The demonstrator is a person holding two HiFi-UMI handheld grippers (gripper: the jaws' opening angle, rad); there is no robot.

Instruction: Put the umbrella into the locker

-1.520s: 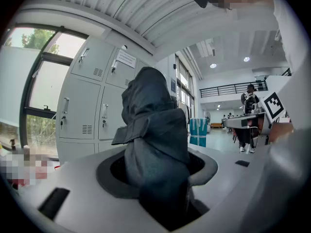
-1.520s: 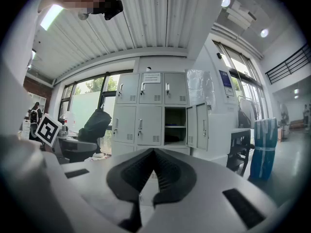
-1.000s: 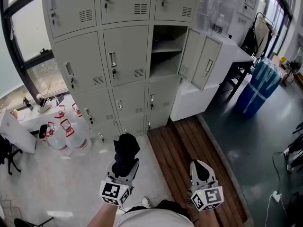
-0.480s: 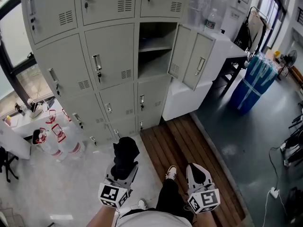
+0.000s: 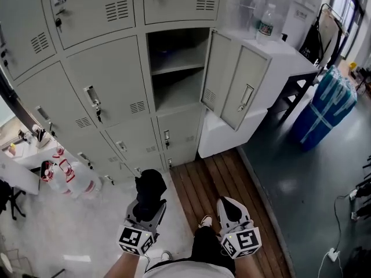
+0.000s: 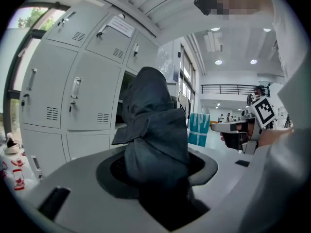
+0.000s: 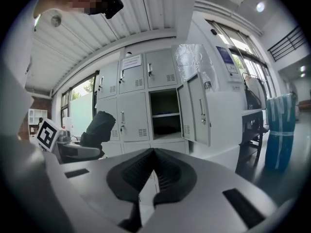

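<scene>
Head view, open locker near plank floor; left jaws tight on umbrella, right jaws together

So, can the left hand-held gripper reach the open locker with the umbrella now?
Probably yes, after a step closer: the locker stands some way ahead of the left hand-held gripper. Its door is swung aside and the floor between looks free.

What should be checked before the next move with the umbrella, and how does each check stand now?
1. Umbrella gripped: ok, left gripper shut on it.
2. Locker door open: ok, swung wide.
3. Room inside: cannot tell, dim around the shelf.
4. Right gripper free: ok, shut and empty.
5. Locker within reach: not ok, it stands well ahead.
</scene>
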